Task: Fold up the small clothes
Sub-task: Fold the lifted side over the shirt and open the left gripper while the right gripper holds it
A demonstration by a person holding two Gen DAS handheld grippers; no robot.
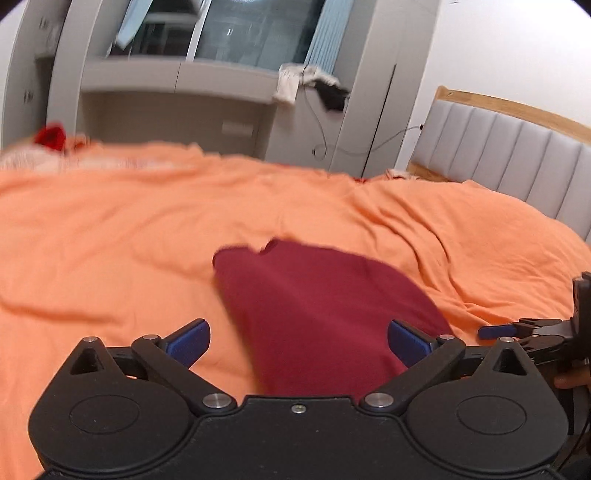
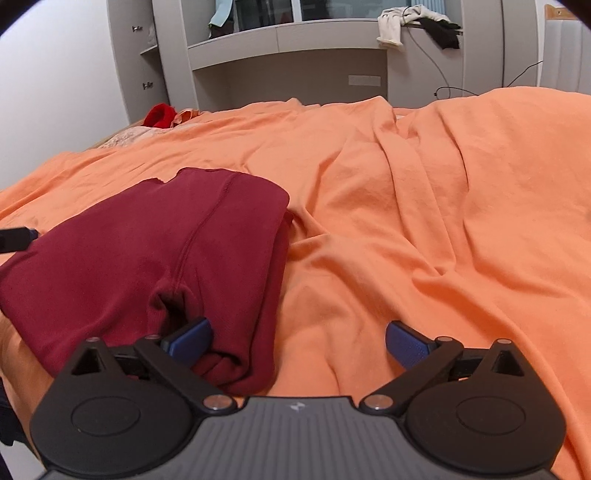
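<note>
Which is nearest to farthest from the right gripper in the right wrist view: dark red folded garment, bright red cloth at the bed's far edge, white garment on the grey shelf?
1. Dark red folded garment, at the left finger of the right gripper.
2. Bright red cloth, far left bed edge.
3. White garment, draped on the grey shelf beyond the bed.

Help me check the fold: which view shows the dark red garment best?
The right wrist view: the dark red garment is sharp, its seam and folded edges visible. The left wrist view shows it blurred, partly hidden.
</note>
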